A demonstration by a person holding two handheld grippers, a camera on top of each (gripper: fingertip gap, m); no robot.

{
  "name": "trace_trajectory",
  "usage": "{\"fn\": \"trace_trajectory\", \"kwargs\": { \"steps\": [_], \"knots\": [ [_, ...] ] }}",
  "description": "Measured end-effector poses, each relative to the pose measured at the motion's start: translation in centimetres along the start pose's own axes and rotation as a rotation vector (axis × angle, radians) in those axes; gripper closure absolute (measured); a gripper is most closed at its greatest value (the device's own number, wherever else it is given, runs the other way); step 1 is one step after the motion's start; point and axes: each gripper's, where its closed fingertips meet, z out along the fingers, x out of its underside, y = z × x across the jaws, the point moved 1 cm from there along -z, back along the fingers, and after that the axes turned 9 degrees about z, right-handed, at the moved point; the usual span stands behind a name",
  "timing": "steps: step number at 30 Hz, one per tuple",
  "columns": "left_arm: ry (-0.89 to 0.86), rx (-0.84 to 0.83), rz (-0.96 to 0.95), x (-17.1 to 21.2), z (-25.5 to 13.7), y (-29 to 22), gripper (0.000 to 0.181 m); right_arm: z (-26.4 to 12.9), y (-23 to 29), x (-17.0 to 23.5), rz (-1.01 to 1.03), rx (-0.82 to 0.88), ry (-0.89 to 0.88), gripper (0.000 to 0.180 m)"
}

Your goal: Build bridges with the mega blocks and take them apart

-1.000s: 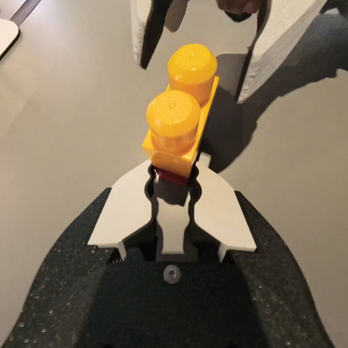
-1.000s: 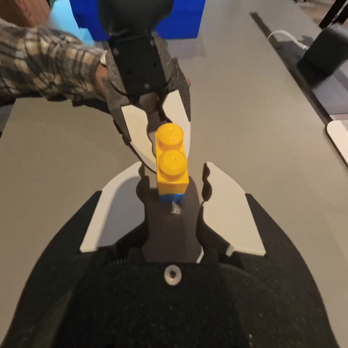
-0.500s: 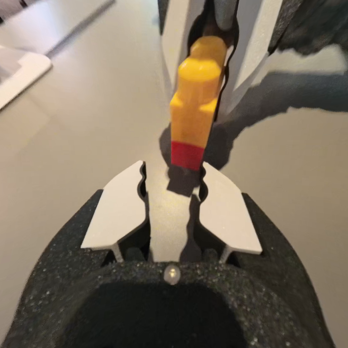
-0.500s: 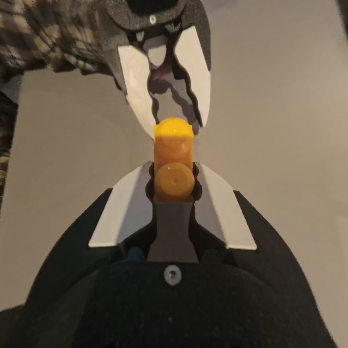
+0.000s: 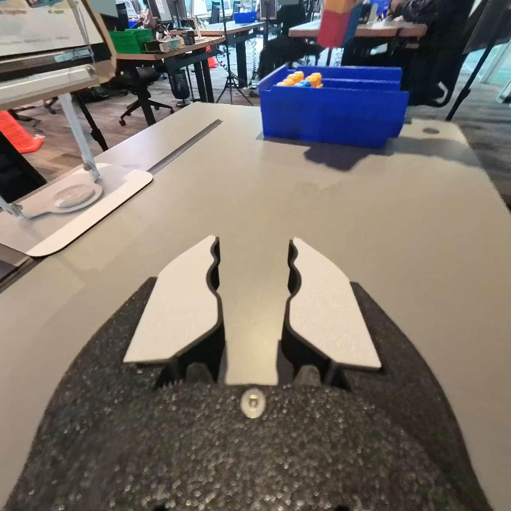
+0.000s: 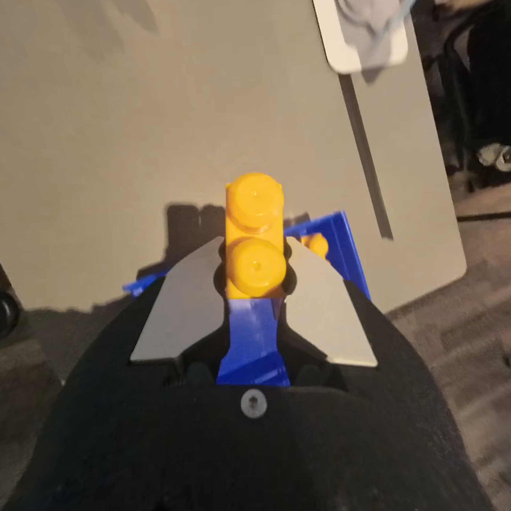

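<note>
My right gripper (image 6: 254,243) is shut on the yellow two-stud block (image 6: 254,235) and holds it in the air over the blue bin (image 6: 344,249). Whatever hangs under the yellow block is hidden in this view. In the left wrist view the lifted bridge shows at the top edge, with a red leg (image 5: 331,27) and a blue leg (image 5: 353,23) under the yellow piece. My left gripper (image 5: 253,239) is open and empty, low over the grey table (image 5: 359,235). The blue bin (image 5: 331,121) stands at the table's far end with yellow and blue blocks (image 5: 300,78) in it.
A white stand base (image 5: 83,199) with a metal post sits on the table's left side and shows again in the right wrist view (image 6: 365,36). A dark slot (image 5: 188,149) runs along the table. Other desks, chairs and an orange cone stand beyond the table. Across from one pair of fingers to the other is roughly 40 centimeters.
My left gripper let go of the bridge's red end and pulled back, open. My right gripper shut on the yellow block and carried the bridge up and over the blue bin.
</note>
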Motion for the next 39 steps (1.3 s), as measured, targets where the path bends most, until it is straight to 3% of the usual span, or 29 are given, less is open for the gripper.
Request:
{"fn": "trace_trajectory", "kwargs": {
  "steps": [4, 9, 16, 26, 29, 34, 39],
  "knots": [
    [0.068, -0.02, 0.105, 0.8, 1.3, -1.7, 0.139, -1.9, -1.8, 6.6, 0.029, 0.001, 0.061, 0.142],
    [0.073, -0.037, 0.184, 0.4, 2.8, -3.8, 0.146, 1.1, -1.2, 10.7, 0.016, -0.088, 0.097, 0.142],
    [-0.017, -0.036, 0.102, -1.3, 4.2, -4.7, 0.15, 7.6, -0.6, 10.9, -0.043, -0.172, 0.021, 0.143],
    [0.03, -0.017, 0.126, -0.4, 5.8, -5.6, 0.152, 11.7, -1.1, 11.4, -0.021, -0.223, -0.072, 0.142],
    [0.035, -0.014, 0.126, -0.2, 5.8, -5.6, 0.152, 12.0, -1.3, 11.1, -0.019, -0.217, -0.103, 0.139],
    [0.04, -0.005, 0.127, -0.1, 5.9, -5.8, 0.152, 11.5, -1.3, 11.1, -0.041, -0.214, -0.06, 0.12],
    [0.048, 0.0, 0.14, -0.1, 5.8, -6.1, 0.152, 8.9, -1.4, 10.9, -0.068, -0.177, -0.005, 0.121]
  ]
}}
